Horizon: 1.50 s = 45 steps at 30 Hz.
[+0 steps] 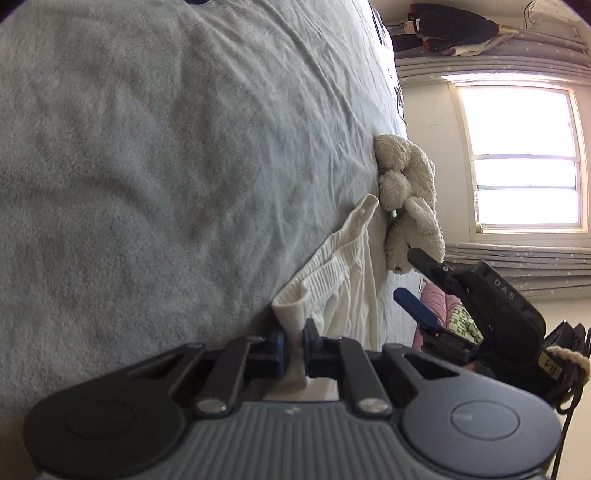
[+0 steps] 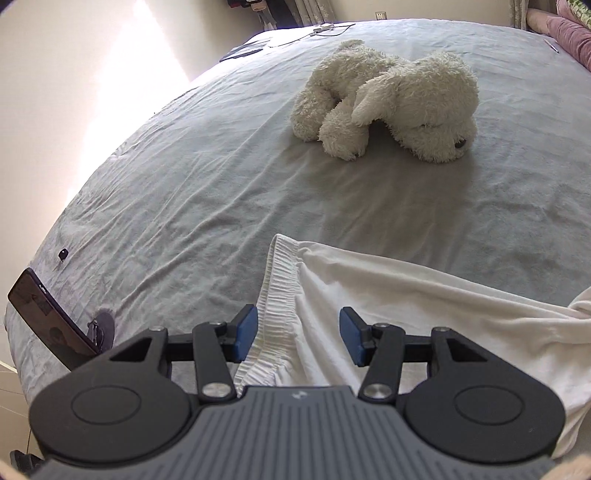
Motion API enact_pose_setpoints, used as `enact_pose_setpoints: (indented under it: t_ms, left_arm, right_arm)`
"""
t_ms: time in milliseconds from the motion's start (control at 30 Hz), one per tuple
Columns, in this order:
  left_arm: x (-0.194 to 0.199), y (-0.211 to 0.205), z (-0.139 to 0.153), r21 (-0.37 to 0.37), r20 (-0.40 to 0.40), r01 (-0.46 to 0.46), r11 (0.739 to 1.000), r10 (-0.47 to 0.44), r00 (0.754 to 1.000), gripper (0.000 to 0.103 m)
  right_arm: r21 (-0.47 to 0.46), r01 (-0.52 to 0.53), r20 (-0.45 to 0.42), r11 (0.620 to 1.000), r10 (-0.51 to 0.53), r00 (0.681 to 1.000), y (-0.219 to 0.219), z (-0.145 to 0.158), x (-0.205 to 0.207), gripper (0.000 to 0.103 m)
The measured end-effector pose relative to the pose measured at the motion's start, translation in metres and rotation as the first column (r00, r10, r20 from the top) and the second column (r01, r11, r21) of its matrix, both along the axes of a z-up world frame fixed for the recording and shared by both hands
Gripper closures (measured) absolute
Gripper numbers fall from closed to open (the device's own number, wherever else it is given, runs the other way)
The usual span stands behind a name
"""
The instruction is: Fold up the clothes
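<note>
A white garment [image 1: 343, 273] with a ribbed elastic waistband [image 2: 275, 295] lies on the grey bedsheet [image 2: 184, 206]. In the left wrist view, which is rolled on its side, my left gripper [image 1: 294, 347] is shut on a bunched corner of the waistband, and white cloth fills the narrow gap between its blue pads. My right gripper [image 2: 298, 332] stands open over the garment; the waistband runs between its fingers close to the left blue pad [image 2: 245, 332], and nothing is pinched. The right gripper [image 1: 408, 275] also shows in the left wrist view, open, beyond the garment.
A cream plush dog [image 2: 388, 99] lies on the bed just past the garment. A dark phone on a stand [image 2: 48, 325] sits at the bed's left edge. Cables and dark flat items [image 2: 314, 29] lie at the far edge, pink pillows [image 2: 569, 33] at the far right.
</note>
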<state>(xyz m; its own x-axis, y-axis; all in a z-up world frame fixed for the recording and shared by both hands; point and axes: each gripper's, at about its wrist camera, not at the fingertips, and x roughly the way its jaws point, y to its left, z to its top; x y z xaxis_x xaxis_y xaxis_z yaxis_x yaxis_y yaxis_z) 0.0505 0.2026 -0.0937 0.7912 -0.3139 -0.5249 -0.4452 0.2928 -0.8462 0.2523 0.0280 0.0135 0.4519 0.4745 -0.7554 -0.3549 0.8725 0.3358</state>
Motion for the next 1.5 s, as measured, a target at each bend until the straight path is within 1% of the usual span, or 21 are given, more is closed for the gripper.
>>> enact_pose_setpoints:
  t_ms: [67,133,200,267,333,367,433,467,500,533,567,700,933,1100,1367,1433,1500]
  left_arm:
    - [0.001,-0.004,0.009,0.101,0.010,0.017,0.995,-0.018,1.000,0.096]
    - [0.003,-0.007,0.015,0.181,0.022,0.033,0.983,-0.038,0.999,0.096]
    - [0.002,-0.009,0.016,0.215,0.026,0.042,0.976,-0.049,0.998,0.096]
    - [0.002,-0.007,0.014,0.231,0.027,0.050,0.972,-0.058,0.998,0.097]
    - [0.001,-0.006,0.014,0.236,0.027,0.054,0.970,-0.062,0.998,0.097]
    - [0.002,-0.005,0.014,0.233,0.026,0.054,0.971,-0.062,0.998,0.097]
    - [0.003,-0.004,0.014,0.231,0.024,0.053,0.972,-0.060,0.998,0.097]
    - [0.003,-0.003,0.014,0.233,0.023,0.051,0.971,-0.058,0.998,0.097]
    - [0.004,-0.003,0.015,0.236,0.022,0.049,0.971,-0.056,0.998,0.097]
    - [0.004,-0.002,0.015,0.238,0.021,0.048,0.970,-0.054,0.998,0.098]
    - [0.000,-0.003,0.015,0.247,0.023,0.043,0.968,-0.050,0.998,0.098]
    - [-0.006,0.000,0.025,0.314,0.042,0.029,0.949,-0.045,0.998,0.098]
    - [-0.014,0.021,0.043,0.414,0.066,-0.021,0.910,-0.007,0.998,0.098]
    - [-0.025,0.044,0.056,0.493,0.062,-0.069,0.867,0.044,0.997,0.098]
    - [-0.039,0.083,0.060,0.544,0.044,-0.142,0.827,0.142,0.989,0.098]
    - [-0.038,0.089,0.058,0.554,0.024,-0.139,0.821,0.151,0.988,0.098]
    - [-0.034,0.093,0.053,0.561,-0.018,-0.113,0.820,0.148,0.989,0.098]
  right_arm:
    - [-0.001,-0.012,-0.009,1.000,0.012,1.000,0.016,-0.003,0.009,0.050]
    - [-0.022,-0.025,-0.011,0.999,0.025,1.000,0.034,-0.009,0.017,0.050]
    - [-0.065,-0.027,-0.008,0.998,0.027,1.000,0.052,-0.016,0.024,0.050]
    - [-0.111,-0.016,-0.008,0.994,0.015,1.000,0.065,-0.023,0.029,0.050]
    - [-0.177,0.006,0.001,0.984,-0.006,1.000,0.077,-0.030,0.033,0.051]
    - [-0.214,0.017,0.008,0.977,-0.016,1.000,0.081,-0.033,0.034,0.055]
    - [-0.260,0.031,0.019,0.965,-0.027,0.999,0.085,-0.037,0.035,0.060]
    - [-0.280,0.037,0.023,0.959,-0.032,0.999,0.086,-0.039,0.035,0.069]
    - [-0.294,0.044,0.028,0.955,-0.038,0.999,0.086,-0.041,0.035,0.081]
    - [-0.304,0.052,0.033,0.951,-0.044,0.998,0.085,-0.041,0.035,0.085]
    - [-0.308,0.062,0.039,0.949,-0.052,0.998,0.083,-0.041,0.035,0.095]
    - [-0.269,0.082,0.050,0.960,-0.071,0.996,0.078,-0.034,0.035,0.096]
    - [-0.203,0.065,0.087,0.977,-0.048,0.995,0.094,-0.022,0.025,0.096]
    - [-0.154,0.031,0.084,0.988,-0.018,0.996,0.120,-0.022,0.019,0.096]
    - [-0.084,-0.026,0.104,0.996,0.035,0.994,0.160,-0.019,0.008,0.096]
    - [-0.079,-0.035,0.106,0.996,0.044,0.993,0.165,-0.022,0.006,0.096]
    - [-0.084,-0.030,0.101,0.996,0.038,0.994,0.169,-0.027,0.005,0.096]
